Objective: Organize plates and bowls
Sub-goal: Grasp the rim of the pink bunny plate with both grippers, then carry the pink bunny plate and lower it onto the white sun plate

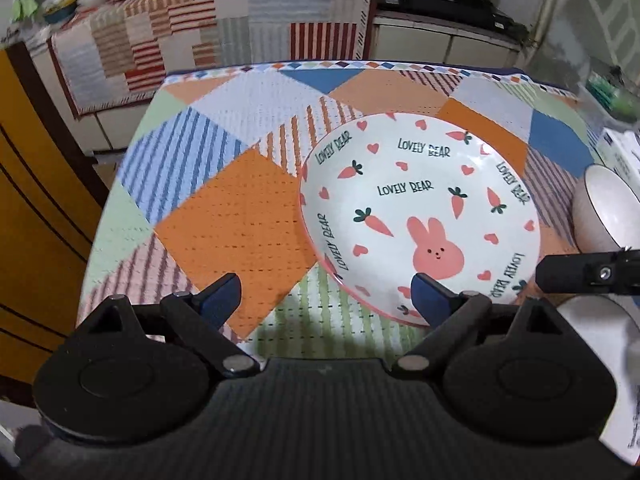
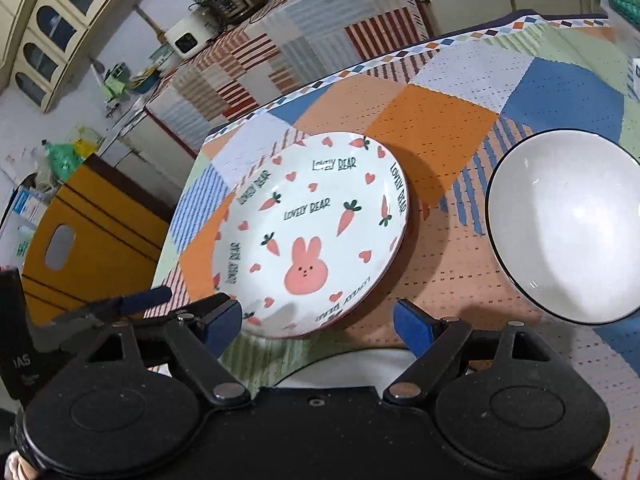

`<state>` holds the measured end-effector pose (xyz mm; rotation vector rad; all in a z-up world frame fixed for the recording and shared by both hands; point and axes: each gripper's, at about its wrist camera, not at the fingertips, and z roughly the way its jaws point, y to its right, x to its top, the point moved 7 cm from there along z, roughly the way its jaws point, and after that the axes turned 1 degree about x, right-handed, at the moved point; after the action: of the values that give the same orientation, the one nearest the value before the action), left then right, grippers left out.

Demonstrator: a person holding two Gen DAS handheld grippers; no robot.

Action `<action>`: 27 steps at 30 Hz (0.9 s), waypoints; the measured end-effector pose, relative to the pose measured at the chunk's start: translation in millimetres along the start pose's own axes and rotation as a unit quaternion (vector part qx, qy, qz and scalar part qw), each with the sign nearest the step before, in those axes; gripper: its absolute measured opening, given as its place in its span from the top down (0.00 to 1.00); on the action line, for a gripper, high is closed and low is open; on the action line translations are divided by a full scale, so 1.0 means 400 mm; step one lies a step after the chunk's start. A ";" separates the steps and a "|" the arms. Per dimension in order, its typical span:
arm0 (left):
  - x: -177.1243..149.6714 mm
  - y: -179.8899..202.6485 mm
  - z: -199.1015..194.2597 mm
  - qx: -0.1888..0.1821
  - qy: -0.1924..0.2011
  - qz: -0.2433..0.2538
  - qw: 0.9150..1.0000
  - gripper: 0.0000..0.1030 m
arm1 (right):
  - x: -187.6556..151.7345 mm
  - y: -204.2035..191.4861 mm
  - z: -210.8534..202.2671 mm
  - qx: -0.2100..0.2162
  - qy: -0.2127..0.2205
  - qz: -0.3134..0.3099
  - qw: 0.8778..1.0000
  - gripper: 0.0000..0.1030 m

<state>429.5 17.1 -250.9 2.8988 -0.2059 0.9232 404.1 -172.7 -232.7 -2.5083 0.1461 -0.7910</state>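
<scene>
A white plate with a pink rabbit, carrots and "LOVELY BEAR" lettering lies flat on the patchwork tablecloth; it also shows in the right wrist view. My left gripper is open and empty, its right finger over the plate's near rim. My right gripper is open and empty, just short of the plate's near edge. A white bowl with a dark rim stands right of the plate; it also shows in the left wrist view. Another white dish lies partly hidden under my right gripper.
The right gripper's finger reaches in at the right of the left wrist view. The left gripper shows at the left of the right wrist view. A cloth-covered counter with appliances stands behind the table. A yellow cabinet stands on the left.
</scene>
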 end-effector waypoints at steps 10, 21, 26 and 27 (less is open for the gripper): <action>0.012 -0.034 0.064 -0.034 -0.010 -0.053 0.998 0.29 | 0.017 0.054 0.068 -0.027 -0.010 0.020 0.999 0.34; 0.035 -0.032 0.111 -0.082 -0.017 -0.077 0.994 0.80 | 0.058 0.090 0.119 -0.059 0.025 0.044 0.997 0.83; 0.039 -0.039 0.098 -0.081 -0.017 -0.073 0.994 0.81 | 0.049 0.075 0.102 -0.046 0.006 0.017 0.999 0.83; 0.041 -0.040 0.090 -0.085 -0.018 -0.072 0.994 0.81 | 0.049 0.068 0.096 -0.044 0.004 0.007 0.999 0.83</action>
<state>465.6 26.7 -271.4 2.7341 -0.0735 0.7893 443.1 -184.4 -263.2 -2.5841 0.2058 -0.8059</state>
